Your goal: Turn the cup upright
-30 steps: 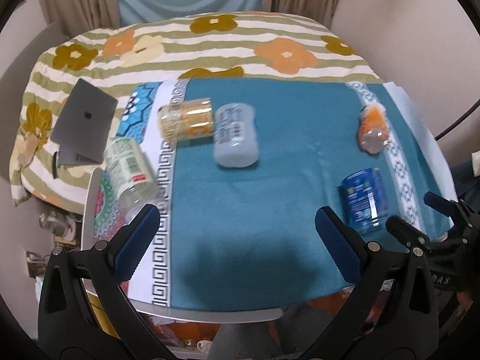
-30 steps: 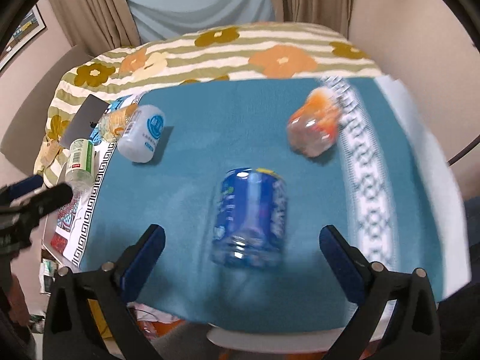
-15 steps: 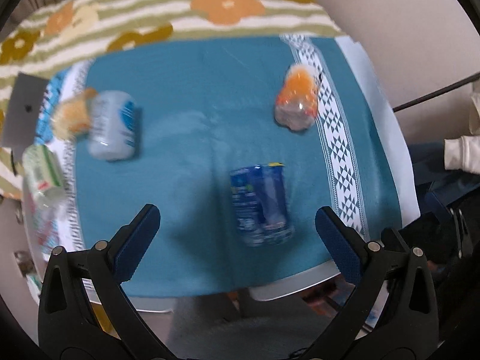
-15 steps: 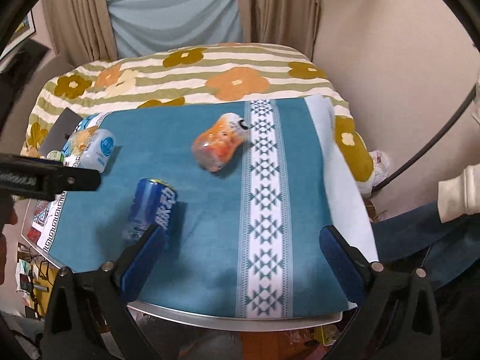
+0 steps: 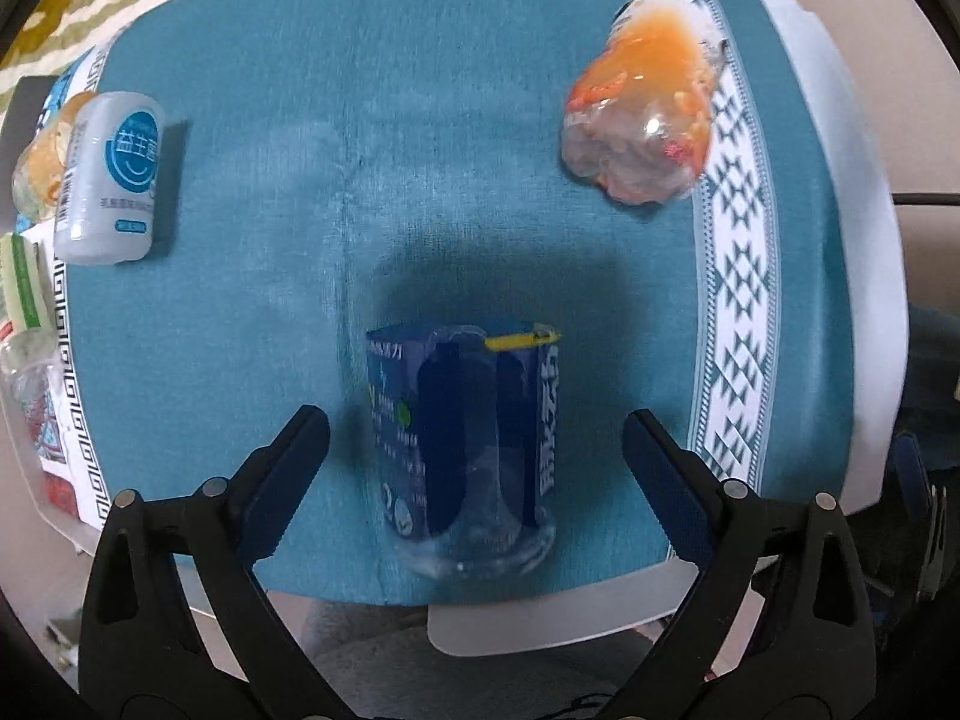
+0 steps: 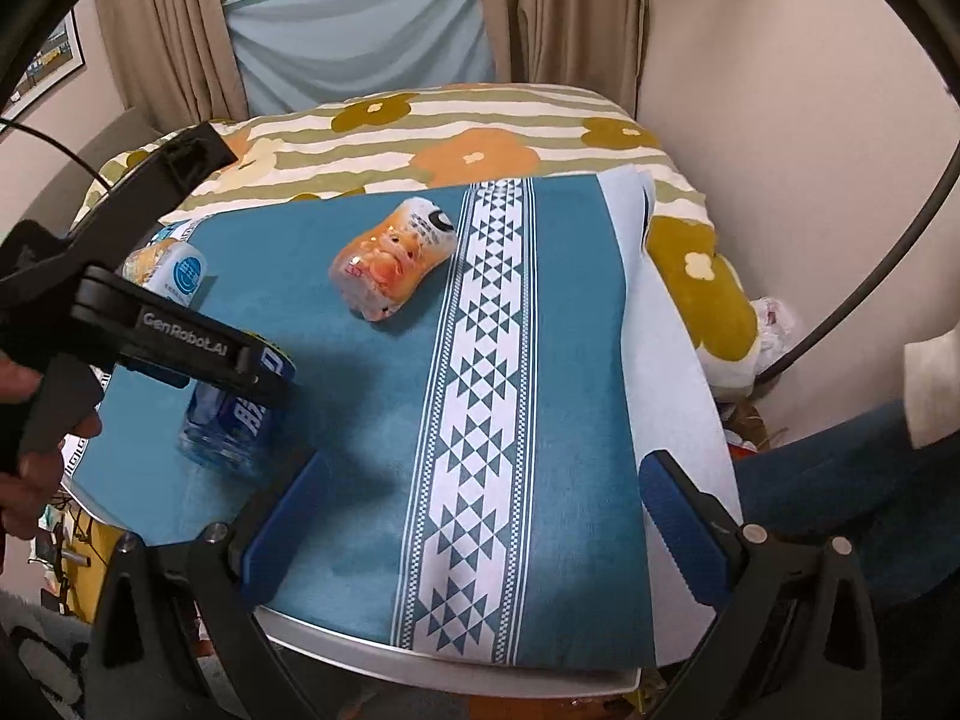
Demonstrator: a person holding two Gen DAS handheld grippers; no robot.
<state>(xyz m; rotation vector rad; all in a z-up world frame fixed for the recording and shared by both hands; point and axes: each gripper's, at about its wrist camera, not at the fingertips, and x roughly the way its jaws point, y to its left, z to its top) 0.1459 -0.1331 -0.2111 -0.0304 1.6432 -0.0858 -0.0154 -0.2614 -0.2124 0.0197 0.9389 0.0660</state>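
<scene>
A clear cup with a blue label point(image 5: 465, 450) lies on its side on the teal cloth point(image 5: 420, 168) near the table's front edge. My left gripper point(image 5: 474, 468) is open, its jaws standing either side of the cup without touching it. In the right wrist view the same cup point(image 6: 231, 414) lies partly hidden under the left gripper's body point(image 6: 150, 330). My right gripper point(image 6: 480, 534) is open and empty over the patterned band of the cloth, right of the cup.
An orange-labelled cup point(image 5: 645, 114) lies on its side at the back right. A white-and-blue cup point(image 5: 111, 174), an orange one point(image 5: 36, 162) and a green-labelled one point(image 5: 21, 294) lie at the left edge. A flowered bed point(image 6: 456, 138) stands behind the table.
My left gripper has swung right and come down over the blue cup, which now lies between its jaws. My right gripper has moved right, off the blue cup.
</scene>
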